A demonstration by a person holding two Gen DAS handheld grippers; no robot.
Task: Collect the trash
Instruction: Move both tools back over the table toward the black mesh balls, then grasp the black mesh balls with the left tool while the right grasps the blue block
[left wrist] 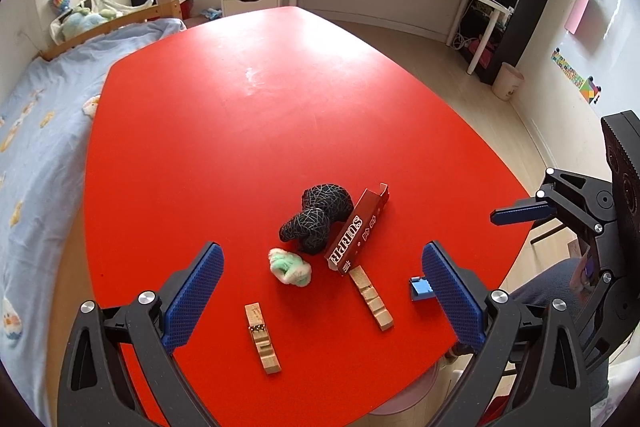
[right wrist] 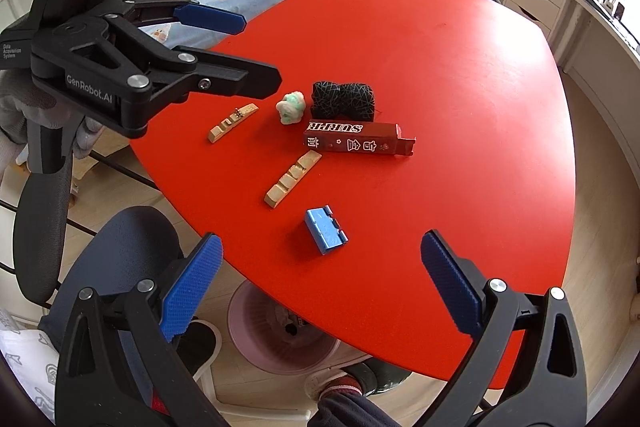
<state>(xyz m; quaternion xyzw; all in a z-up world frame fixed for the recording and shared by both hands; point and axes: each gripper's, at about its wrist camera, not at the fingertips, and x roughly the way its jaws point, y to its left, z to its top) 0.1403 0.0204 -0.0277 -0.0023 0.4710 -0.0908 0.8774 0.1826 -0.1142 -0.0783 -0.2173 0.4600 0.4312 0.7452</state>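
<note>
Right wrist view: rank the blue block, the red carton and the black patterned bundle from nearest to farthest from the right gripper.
1. Blue block: nearest, on the red table just ahead of the right gripper, near the table's close edge.
2. Red carton: farther in, lying on its side, slightly right of centre.
3. Black patterned bundle: farthest, just behind the carton.

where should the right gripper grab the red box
Across the red box's two long sides near mid-length, from above. It lies flat on the red table, long and narrow, and the open right gripper spans it. Avoid the open flap end.
</note>
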